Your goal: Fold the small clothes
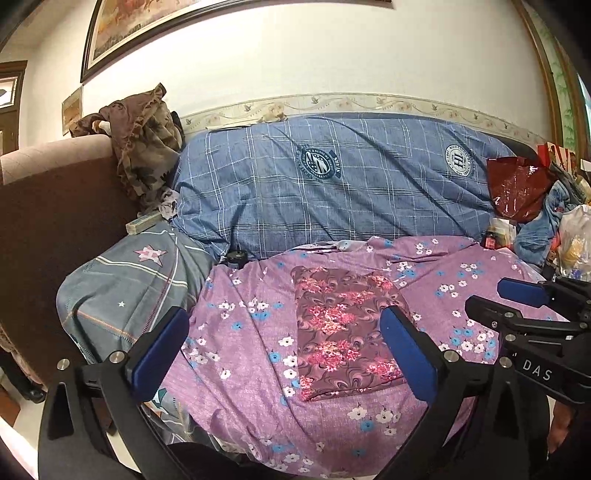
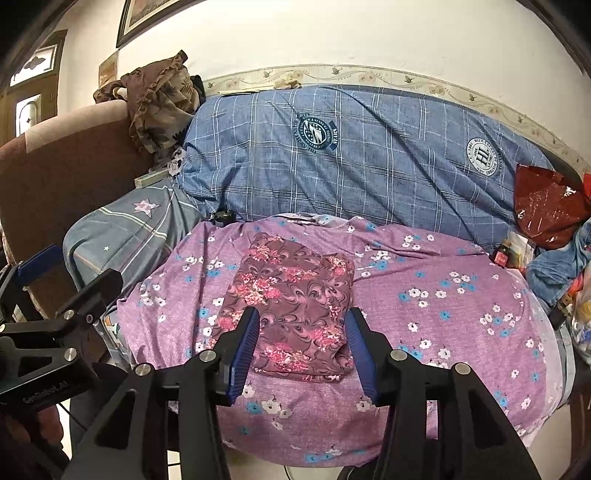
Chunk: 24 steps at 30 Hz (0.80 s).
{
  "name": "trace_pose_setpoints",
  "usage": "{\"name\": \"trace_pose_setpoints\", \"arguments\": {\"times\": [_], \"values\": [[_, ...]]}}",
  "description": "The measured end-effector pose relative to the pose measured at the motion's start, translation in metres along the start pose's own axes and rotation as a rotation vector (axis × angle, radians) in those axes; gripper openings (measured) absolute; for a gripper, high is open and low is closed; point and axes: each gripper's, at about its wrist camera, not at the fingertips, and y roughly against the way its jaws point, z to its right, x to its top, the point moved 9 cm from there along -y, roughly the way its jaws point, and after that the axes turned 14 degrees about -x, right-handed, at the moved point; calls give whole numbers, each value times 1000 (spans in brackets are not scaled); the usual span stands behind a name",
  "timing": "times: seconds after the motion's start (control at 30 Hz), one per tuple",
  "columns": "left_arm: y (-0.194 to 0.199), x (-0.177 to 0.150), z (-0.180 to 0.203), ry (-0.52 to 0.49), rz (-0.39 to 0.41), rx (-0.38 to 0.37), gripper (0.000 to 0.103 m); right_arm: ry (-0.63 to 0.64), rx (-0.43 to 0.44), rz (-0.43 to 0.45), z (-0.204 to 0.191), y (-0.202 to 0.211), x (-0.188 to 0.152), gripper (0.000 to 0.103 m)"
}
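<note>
folded floral cloth (image 2: 291,302) is laid flat mid purple sheet (image 2: 443,325), nearer its front edge; left gripper (image 1: 284,343) and right gripper (image 2: 301,343) are held open above it, nothing gripped

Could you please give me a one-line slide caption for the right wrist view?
Right gripper open above the folded maroon floral garment on the purple flowered sheet.

White wall (image 1: 295,55) behind, with floral border strip (image 1: 369,101) and framed picture (image 1: 147,26). Brown sofa arm (image 1: 55,206) at left. Glazed wooden door (image 2: 29,85) beyond.
</note>
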Motion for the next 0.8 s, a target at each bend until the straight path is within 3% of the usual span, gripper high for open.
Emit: {"name": "trace_pose_setpoints", "arguments": {"times": [0.8], "values": [[-1,-6,-17,49,-27,82,103,8,-72,33,2,8,5,52]]}}
